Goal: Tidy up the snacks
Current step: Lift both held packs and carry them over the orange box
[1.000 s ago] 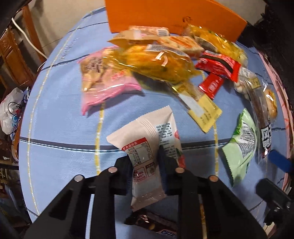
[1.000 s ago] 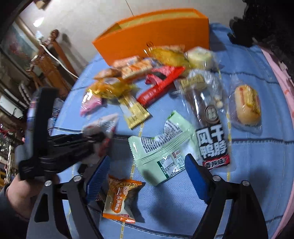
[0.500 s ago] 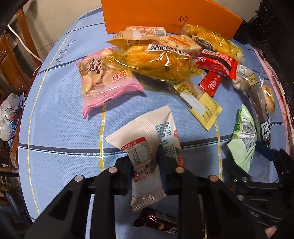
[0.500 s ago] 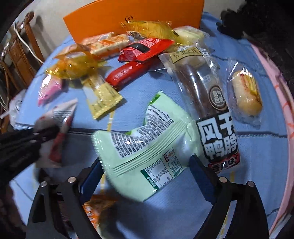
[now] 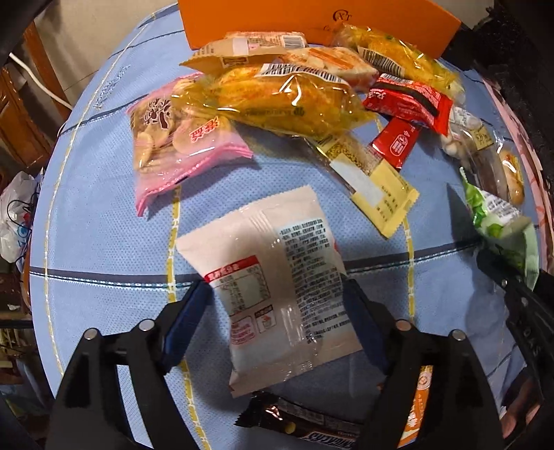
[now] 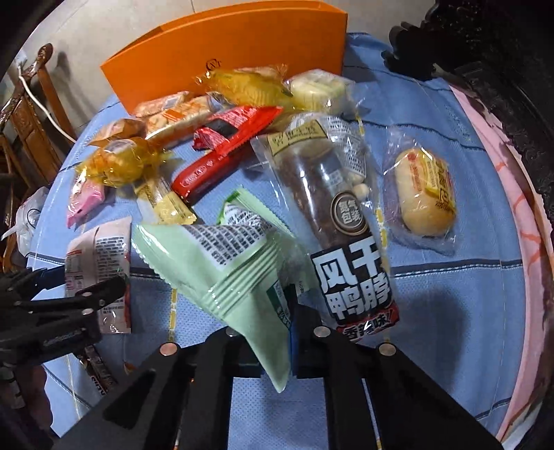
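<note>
Where the left wrist camera looks down at the blue tablecloth [image 5: 104,242], an orange box [image 5: 311,20] stands at the far edge, its inside hidden from this angle. Against its wall lies a heap of snacks: a pink biscuit bag [image 5: 180,138], a big yellow packet [image 5: 287,100] and red wrappers [image 5: 408,104]. The left gripper [image 5: 277,318] has just been opening; its blue pads stand spread on either side of a white packet [image 5: 273,277] lying flat on the cloth, no longer squeezing it. A chocolate bar [image 5: 304,429] lies just below the packet, under the frame.

From the right wrist camera, the orange box [image 6: 235,52] again shows only its outer wall. A long dark duck-neck pack [image 6: 342,221] and a wrapped bun [image 6: 426,190] lie to the right, apart from each other. The right gripper [image 6: 277,332] has just been closing and now pinches the lower corner of a pale green packet [image 6: 221,263], which crumples upward in front of the pile. The white packet [image 6: 100,256] and the left gripper [image 6: 69,304] sit at the left.
</note>
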Motion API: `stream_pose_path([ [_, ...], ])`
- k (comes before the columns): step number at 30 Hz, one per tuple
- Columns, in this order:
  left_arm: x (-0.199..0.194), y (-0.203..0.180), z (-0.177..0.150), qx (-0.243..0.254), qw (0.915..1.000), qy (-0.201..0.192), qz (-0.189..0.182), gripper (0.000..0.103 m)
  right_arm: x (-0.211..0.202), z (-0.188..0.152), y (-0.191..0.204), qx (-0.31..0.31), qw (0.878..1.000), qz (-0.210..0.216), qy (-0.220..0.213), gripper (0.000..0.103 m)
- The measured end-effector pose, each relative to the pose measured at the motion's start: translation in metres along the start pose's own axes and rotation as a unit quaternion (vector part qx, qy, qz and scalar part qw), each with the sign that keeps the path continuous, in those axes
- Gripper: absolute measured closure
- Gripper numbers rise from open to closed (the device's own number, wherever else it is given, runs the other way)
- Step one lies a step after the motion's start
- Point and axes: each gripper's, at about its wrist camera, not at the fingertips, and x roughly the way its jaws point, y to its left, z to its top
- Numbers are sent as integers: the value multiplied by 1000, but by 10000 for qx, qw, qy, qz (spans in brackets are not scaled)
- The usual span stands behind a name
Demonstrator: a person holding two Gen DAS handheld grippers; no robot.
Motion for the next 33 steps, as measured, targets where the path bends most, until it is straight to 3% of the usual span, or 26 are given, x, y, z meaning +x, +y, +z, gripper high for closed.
stream_pose_path([
  [4,7,-9,3,64,9999,17,136,12,-5,-2,-1,-28,9999,91,-83,94],
  [6,7,-14,2,80,9996,-118,226,14,-7,0,-2,-62,9998,136,-107,94],
  [8,0,-17,0,130,9992,-268,260,45,-10,1,-2,-98,9997,181,-129,94],
  [9,-3,-15,0,92,9993,-247,255,53,-10,2,-2,-119,9996,216,-143,94],
  [10,-5,-12,1,59,9992,-245,308,69,-11,3,-2,-130,9995,247,-153,94],
  [11,-5,-7,2,48,9995,-206,252,72,-12,4,-1,-142,9993,289,-162,94],
  [20,-10,18,7,-67,9999,-80,30,81,-21,12,9,-320,9980,484,-244,94],
  [29,-38,48,18,-175,9990,-398,78,83,-33,15,8,-275,9971,629,-325,97],
  [33,-60,35,29,-31,9977,-668,57,83,-50,22,10,-310,9954,736,-528,97],
])
